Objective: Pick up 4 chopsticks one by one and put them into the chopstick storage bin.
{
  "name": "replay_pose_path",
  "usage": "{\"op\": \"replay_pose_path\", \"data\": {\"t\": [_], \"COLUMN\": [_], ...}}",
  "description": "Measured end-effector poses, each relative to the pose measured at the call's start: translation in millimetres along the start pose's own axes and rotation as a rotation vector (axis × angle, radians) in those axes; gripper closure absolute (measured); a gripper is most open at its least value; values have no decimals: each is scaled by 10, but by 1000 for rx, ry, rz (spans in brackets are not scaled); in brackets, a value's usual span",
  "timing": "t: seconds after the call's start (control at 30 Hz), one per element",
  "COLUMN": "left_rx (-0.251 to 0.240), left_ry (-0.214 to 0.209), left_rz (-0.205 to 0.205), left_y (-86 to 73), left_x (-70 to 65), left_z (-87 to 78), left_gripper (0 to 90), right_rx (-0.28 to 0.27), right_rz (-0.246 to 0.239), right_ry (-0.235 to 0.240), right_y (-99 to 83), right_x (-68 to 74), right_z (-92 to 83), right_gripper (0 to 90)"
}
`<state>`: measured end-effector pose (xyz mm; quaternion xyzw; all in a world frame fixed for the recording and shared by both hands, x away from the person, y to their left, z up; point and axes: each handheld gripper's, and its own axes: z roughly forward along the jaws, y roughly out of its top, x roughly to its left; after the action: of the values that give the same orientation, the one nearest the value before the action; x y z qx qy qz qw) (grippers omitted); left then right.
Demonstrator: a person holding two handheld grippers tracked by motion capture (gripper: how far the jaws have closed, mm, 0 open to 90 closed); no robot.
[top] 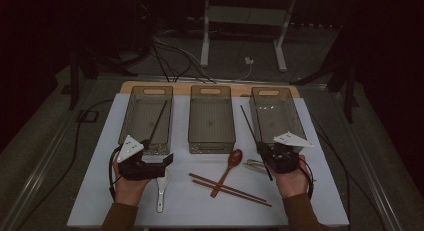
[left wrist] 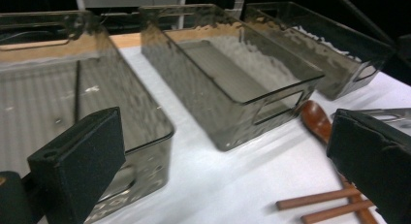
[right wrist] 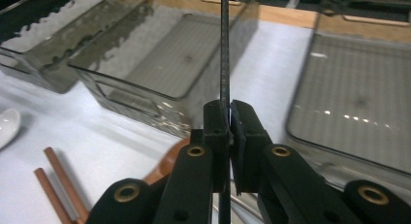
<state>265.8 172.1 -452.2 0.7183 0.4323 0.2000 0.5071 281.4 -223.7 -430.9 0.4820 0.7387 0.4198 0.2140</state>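
1. Right gripper (right wrist: 228, 118): your jaws are pressed together on a thin black chopstick (top: 250, 126). The stick runs up and away from the pads, between the middle bin and the right bin, and a short end shows below your hand.
2. Left gripper (left wrist: 228, 161): jaws stand wide apart with nothing between them, hovering at the near end of the left clear smoked-plastic bin (top: 146, 116).
3. That left bin already holds one matching black chopstick (top: 158, 122), lying lengthwise. By my reading, the held stick belongs beside it.
4. Carry the stick across level and clear of the middle clear plastic bin (top: 211, 118), so its far tip does not catch a rim.
5. Line the stick up with the bin's long side before you lower it, then part the jaws low.
6. Draw your left gripper back; it sits just where the stick should come down.
7. Still on the white table top (top: 100, 191): brown wooden spoon (top: 231, 166), pair of brown wooden chopsticks (top: 230, 189), white ceramic spoon (top: 160, 191), metal tongs-like piece (top: 254, 165). Pass over these without brushing them.
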Motion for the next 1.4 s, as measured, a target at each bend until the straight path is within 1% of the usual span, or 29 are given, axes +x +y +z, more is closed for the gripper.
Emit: {"op": "replay_pose_path", "data": {"t": [0.1, 0.23, 0.3, 0.43, 0.53, 0.6, 0.67, 0.73, 0.8, 0.87, 0.93, 1.07, 1.33, 1.4], "left_rx": [-1, -13, -20, -30, -25, -26, -21, -21, -20, -20, -19, -17, -26, -25], "left_ry": [-15, -42, -56, -95, -122, -147, -182, -211, -250, -282, -309, -352, -395, -418], "left_rz": [1, -13, -19, -50, -77, -99, -125, -146, -171, -184, -194, -211, -240, -256], "left_y": [37, 98, 131, 193, 228, 245, 264, 272, 272, 268, 264, 254, 233, 234], "left_x": [-49, -116, -148, -212, -269, -310, -337, -355, -361, -375, -393, -410, -395, -383], "left_z": [53, 126, 164, 271, 376, 444, 506, 558, 602, 632, 658, 690, 698, 699], "left_gripper": [14, 14, 38, 64, 89, 152, 182, 276, 354, 427, 479, 573, 743, 782], "right_rx": [-5, -12, -13, -16, -19, -18, -18, -23, -27, -31, -37, -51, -74, -75], "right_rz": [-13, -29, -38, -64, -77, -87, -97, -105, -112, -120, -122, -133, -138, -136], "right_ry": [22, 51, 67, 97, 122, 137, 152, 167, 179, 191, 199, 211, 223, 225], "right_y": [28, 52, 57, 62, 63, 63, 63, 64, 66, 69, 72, 76, 70, 68], "right_x": [92, 212, 281, 426, 537, 610, 682, 751, 822, 882, 929, 995, 1055, 1058], "right_z": [41, 88, 111, 160, 198, 227, 254, 276, 292, 306, 318, 328, 339, 344], "right_gripper": [869, 869, 869, 869, 869, 869, 869, 869, 869, 869, 869, 869, 869, 869]}}
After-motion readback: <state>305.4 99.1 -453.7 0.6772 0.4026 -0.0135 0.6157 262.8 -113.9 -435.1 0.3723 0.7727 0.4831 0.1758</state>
